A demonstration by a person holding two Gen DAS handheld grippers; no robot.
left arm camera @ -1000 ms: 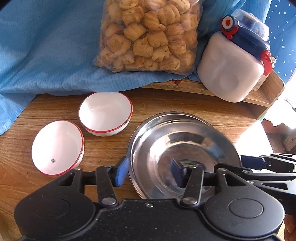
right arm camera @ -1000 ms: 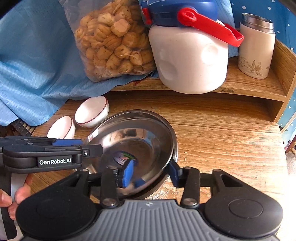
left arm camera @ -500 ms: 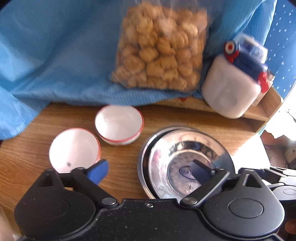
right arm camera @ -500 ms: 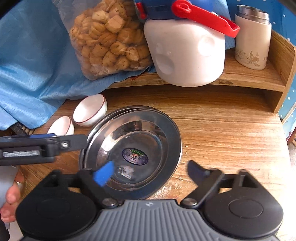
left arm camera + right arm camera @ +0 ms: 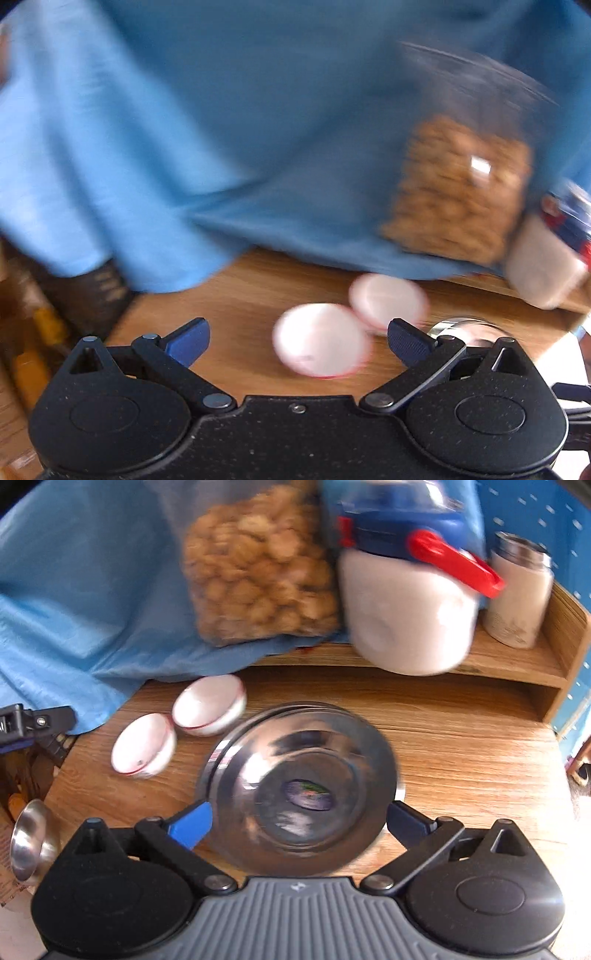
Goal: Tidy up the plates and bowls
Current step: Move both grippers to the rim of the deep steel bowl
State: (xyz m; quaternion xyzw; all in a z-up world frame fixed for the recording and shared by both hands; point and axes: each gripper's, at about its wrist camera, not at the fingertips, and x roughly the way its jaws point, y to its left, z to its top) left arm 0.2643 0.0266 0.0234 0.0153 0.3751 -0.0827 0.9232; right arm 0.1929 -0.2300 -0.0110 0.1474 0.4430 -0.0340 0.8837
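Two stacked steel plates (image 5: 303, 786) lie on the wooden table, straight ahead of my right gripper (image 5: 299, 821), which is open and empty just above their near rim. Two white bowls with red rims stand left of the plates: the near bowl (image 5: 144, 746) and the far bowl (image 5: 208, 705). In the blurred left wrist view my left gripper (image 5: 299, 339) is open and empty, with the near bowl (image 5: 319, 339) between its fingertips' line and the far bowl (image 5: 388, 299) behind. A sliver of the plates (image 5: 469, 328) shows at the right.
A blue cloth (image 5: 85, 602) drapes the back left. A bag of biscuits (image 5: 258, 565), a white jug with a blue lid (image 5: 406, 613) and a white canister (image 5: 517, 594) stand on a raised wooden shelf (image 5: 517, 664). A small steel bowl (image 5: 29, 842) sits off the table's left edge.
Both grippers let go of the steel plate, now stacked on the other, and opened wide. My left gripper swung left and back toward the bowls. My right gripper drew back slightly.
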